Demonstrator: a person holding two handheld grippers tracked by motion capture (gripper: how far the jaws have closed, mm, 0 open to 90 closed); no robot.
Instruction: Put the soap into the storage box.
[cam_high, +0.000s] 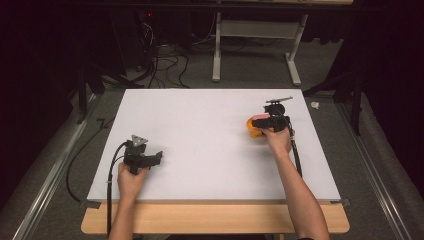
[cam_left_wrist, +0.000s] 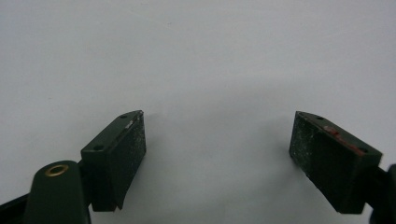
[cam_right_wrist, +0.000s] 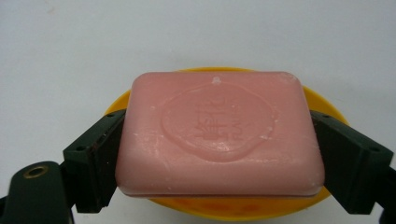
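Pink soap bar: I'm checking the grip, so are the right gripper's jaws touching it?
Touching. The right gripper view shows both black jaws pressed against the short sides of the pink soap bar, above the yellow dish.

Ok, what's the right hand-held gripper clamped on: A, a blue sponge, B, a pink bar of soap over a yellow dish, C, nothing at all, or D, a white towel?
B: in the right gripper view the right hand-held gripper has both jaws pressed against a pink bar of soap, with the yellow dish beneath it.

the pink soap (cam_right_wrist: 219, 133) bears an embossed seal, its characters unreadable.
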